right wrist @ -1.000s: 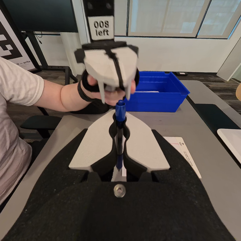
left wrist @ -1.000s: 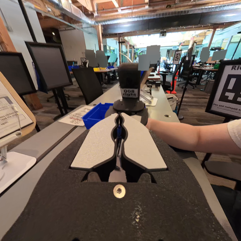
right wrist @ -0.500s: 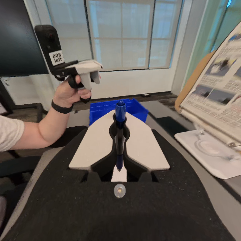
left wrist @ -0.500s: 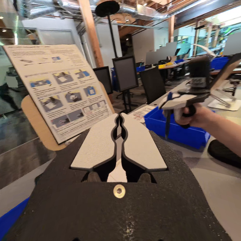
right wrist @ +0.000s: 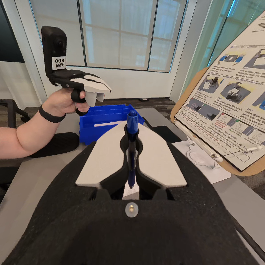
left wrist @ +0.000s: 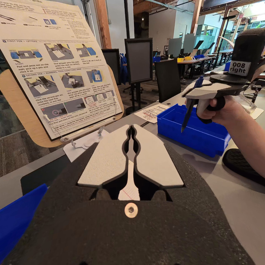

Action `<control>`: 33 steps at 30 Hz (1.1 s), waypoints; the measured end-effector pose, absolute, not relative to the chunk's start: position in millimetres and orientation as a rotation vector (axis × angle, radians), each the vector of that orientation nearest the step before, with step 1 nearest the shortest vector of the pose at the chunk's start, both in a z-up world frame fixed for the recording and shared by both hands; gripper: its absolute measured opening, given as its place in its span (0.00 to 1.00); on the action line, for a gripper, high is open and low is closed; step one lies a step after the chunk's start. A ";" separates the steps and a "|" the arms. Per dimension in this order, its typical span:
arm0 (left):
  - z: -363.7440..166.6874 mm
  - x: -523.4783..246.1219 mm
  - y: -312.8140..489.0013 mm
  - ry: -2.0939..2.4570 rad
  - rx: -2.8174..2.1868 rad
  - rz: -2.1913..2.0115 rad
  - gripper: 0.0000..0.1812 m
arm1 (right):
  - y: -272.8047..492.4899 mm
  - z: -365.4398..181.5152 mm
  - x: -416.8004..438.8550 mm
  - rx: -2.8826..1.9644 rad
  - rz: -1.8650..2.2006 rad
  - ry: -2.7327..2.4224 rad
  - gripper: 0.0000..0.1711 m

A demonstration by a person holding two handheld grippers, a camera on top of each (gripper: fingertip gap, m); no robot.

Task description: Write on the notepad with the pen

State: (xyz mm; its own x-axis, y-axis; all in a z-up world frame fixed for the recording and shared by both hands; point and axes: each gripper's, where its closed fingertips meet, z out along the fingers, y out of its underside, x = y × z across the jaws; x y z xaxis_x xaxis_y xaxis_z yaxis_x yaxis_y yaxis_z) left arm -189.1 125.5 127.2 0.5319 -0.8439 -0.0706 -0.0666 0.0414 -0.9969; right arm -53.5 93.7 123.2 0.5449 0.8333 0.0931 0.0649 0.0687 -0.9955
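Observation:
My right gripper (right wrist: 132,125) is shut on a blue pen (right wrist: 131,152), which stands upright between the jaws with its tip down and its clicker end up. In the left wrist view the right gripper (left wrist: 185,93) is at the right, holding the pen (left wrist: 188,113) above a blue bin. My left gripper (left wrist: 131,126) is shut and empty; it also shows in the right wrist view (right wrist: 109,90), raised at the left. A strip of white lined notepad (left wrist: 129,192) shows below through the gap between the fingers, and below the pen tip in the right wrist view (right wrist: 132,192).
A blue bin (left wrist: 193,134) stands on the grey table (left wrist: 229,200) under the right gripper. A second blue bin (right wrist: 106,121) is below the left gripper. An instruction board on a stand (left wrist: 57,74) stands at the table's far edge. Black chair armrests (right wrist: 57,143) flank the table. The gap from one gripper's tips to the other's is roughly 15 cm.
The two grippers faced each other with the left one's tips at the pen's top; they have parted and both turned toward the instruction board. The pen stays in the right gripper.

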 end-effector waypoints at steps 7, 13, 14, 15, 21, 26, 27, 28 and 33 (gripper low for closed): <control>112.6 -177.0 126.0 0.889 -1.450 -0.702 0.00 | 103.3 115.7 -40.7 -1.423 0.718 -0.787 0.03; 111.2 -175.4 125.3 0.880 -1.453 -0.703 0.00 | 105.6 113.7 -37.1 -1.427 0.703 -0.774 0.03; 110.9 -175.5 125.1 0.881 -1.454 -0.697 0.00 | 106.3 112.8 -36.7 -1.429 0.702 -0.771 0.03; 110.5 -175.7 125.3 0.881 -1.457 -0.691 0.00 | 107.2 111.7 -36.4 -1.431 0.701 -0.769 0.03; 106.9 -173.3 125.4 0.885 -1.467 -0.692 0.00 | 110.0 106.9 -39.2 -1.433 0.708 -0.768 0.03; 104.5 -170.8 125.1 0.891 -1.469 -0.686 0.00 | 111.0 102.8 -43.6 -1.436 0.712 -0.780 0.03; 104.0 -170.4 125.2 0.893 -1.470 -0.686 0.00 | 111.1 102.0 -44.4 -1.438 0.713 -0.784 0.03; 103.4 -170.2 125.5 0.893 -1.472 -0.686 0.00 | 111.6 101.2 -44.8 -1.439 0.711 -0.784 0.03; 105.1 -172.2 126.3 0.882 -1.471 -0.686 0.00 | 111.8 100.5 -45.8 -1.437 0.715 -0.786 0.02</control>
